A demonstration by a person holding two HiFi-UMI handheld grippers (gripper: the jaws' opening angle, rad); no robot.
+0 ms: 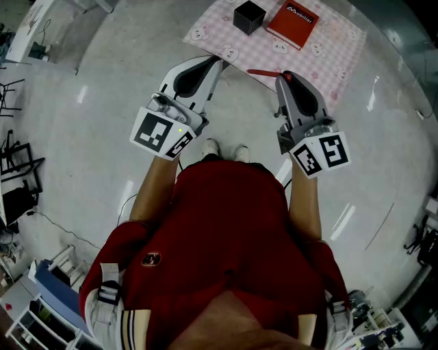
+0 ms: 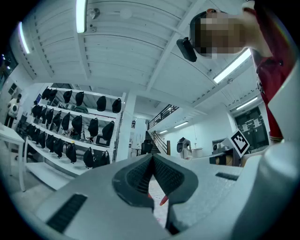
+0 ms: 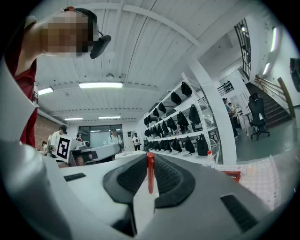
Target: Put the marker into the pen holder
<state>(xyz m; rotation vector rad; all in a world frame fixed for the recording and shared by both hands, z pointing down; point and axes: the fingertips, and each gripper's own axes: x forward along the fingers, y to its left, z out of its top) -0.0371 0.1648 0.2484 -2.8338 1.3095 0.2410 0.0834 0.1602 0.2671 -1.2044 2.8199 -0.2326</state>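
Observation:
The red marker (image 1: 263,71) lies level in my right gripper (image 1: 283,75), its free end sticking out to the left. In the right gripper view the marker (image 3: 150,171) stands upright between the dark pads, and the right gripper (image 3: 150,158) is shut on it. The black cube pen holder (image 1: 248,16) stands on the pink cloth (image 1: 328,55), beyond both grippers. My left gripper (image 1: 220,62) hangs at the cloth's near edge, its jaws together with nothing held. In the left gripper view the left gripper (image 2: 152,157) shows shut, with a red sliver (image 2: 163,200) seen through the gap below.
A red book (image 1: 292,22) lies on the cloth to the right of the pen holder, also seen as the red book (image 3: 230,176) in the right gripper view. Shelves of black bags (image 2: 70,126) line the room. Grey floor surrounds the cloth.

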